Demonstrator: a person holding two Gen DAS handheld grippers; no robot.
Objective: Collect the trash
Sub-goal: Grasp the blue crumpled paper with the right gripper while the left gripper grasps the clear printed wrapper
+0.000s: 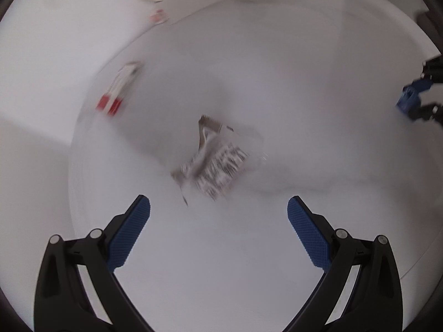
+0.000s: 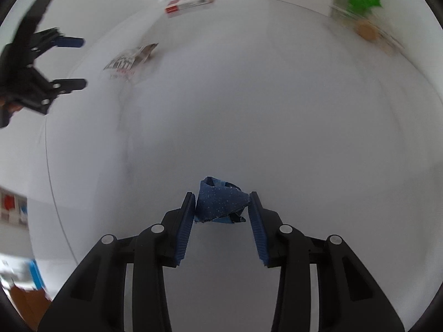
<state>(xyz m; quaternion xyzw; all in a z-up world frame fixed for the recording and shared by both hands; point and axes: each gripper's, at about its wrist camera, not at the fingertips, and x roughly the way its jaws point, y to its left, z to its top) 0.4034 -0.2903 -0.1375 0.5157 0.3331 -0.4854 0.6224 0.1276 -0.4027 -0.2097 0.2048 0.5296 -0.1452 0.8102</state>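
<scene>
Pinching from both sides, a crumpled blue wrapper (image 2: 221, 203) is held between the right gripper (image 2: 223, 207) fingers, while the left gripper (image 1: 218, 213) is spread wide before a silver wrapper (image 1: 218, 163) on the white counter (image 1: 304, 83).

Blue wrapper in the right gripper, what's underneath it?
Only white table shows around the blue wrapper, pinched between the right gripper fingers. The patch directly beneath it is covered.

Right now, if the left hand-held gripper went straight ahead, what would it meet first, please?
Probably the crumpled silver wrapper, lying on the white table just beyond the open left hand-held gripper; blur leaves depth uncertain.
</scene>
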